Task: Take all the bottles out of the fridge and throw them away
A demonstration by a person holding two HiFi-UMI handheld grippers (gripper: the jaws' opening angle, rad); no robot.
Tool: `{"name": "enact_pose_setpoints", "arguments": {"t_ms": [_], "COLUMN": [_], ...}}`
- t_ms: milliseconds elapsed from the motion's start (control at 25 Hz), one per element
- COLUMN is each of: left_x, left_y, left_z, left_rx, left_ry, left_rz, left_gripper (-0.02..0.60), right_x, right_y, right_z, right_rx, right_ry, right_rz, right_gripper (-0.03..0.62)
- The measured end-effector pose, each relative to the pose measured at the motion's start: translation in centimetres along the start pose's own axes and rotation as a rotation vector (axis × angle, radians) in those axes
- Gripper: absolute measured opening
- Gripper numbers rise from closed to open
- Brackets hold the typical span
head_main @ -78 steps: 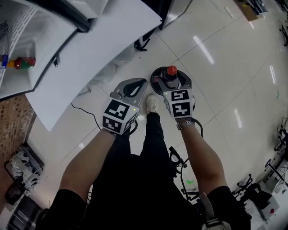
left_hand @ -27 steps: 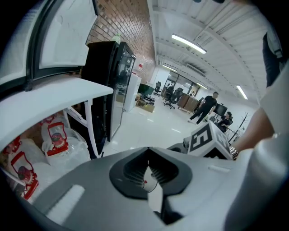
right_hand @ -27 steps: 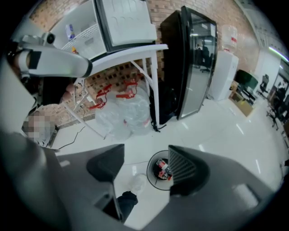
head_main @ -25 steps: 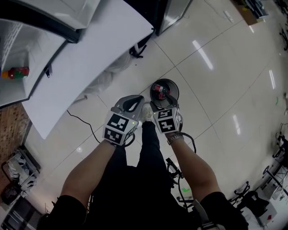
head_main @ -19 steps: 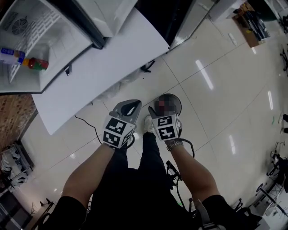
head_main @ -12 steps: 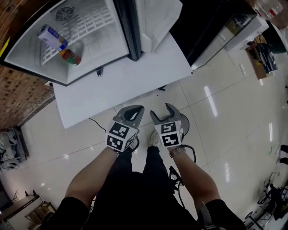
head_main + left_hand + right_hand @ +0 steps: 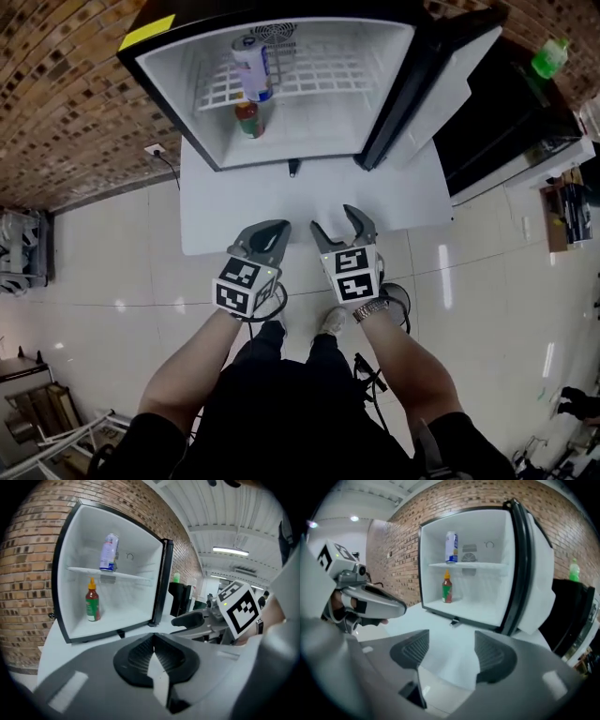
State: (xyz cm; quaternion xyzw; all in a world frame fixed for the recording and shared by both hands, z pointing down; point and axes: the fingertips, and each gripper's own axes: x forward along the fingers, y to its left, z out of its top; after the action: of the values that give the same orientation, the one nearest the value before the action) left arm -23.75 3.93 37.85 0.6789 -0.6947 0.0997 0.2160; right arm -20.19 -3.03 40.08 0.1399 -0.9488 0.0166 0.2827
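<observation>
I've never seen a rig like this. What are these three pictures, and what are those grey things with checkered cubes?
A person carries two grey tongs; the cubes are part of them. One picture looks down from a head camera; the others come from cameras on each tongs. The left tongs are shut, the right tongs open, both empty. An open fridge stands on a white platform, holding a red sauce bottle below and a white and blue container on the shelf.

fridge (image 7: 328,136) front stands open; its door (image 7: 433,94), swung right, walls that side. inside, the wire shelf (image 7: 319,80) splits the room: pale bottle (image 7: 252,67) above, sauce bottle (image 7: 247,119) below, both at left.
</observation>
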Motion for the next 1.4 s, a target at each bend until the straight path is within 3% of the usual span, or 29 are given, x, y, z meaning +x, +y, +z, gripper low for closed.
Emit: {"name": "enact_pose_setpoints", "arguments": {"t_ms": [440,720,840,1080,1400], "left_x": [-6.4,-8.3,-9.0,-10.0,-10.8], "left_y": [10.0,13.6,14.6,16.4,17.7], "left_z": [2.5,3.5,3.4,3.1,3.4], "left_rx": [-0.031,-0.028,-0.024,-0.016,-0.014], "left_ry": [-0.087,-0.113,-0.107,-0.100,-0.101], "left_rz": [0.129,0.165,0.174,0.185,0.187], "left_gripper": [0.004,0.004,0.003,0.003,0.003], "right_x": [6.1,10.6,12.2,11.8,11.8], "right_y": [4.6,5.5,4.9,1.6,-0.2], "right_z": [12.0,14.8,16.0,22.5,27.9], "right_rx": [-0.094,-0.122,-0.112,-0.059,-0.073], "right_ry": [-0.123,-0.104,-0.113,-0.262,-0.313], "right_rz": [0.022,0.028,0.005,-0.107,-0.161], "right_gripper": [0.305,0.305,0.305,0.305,0.305]}}
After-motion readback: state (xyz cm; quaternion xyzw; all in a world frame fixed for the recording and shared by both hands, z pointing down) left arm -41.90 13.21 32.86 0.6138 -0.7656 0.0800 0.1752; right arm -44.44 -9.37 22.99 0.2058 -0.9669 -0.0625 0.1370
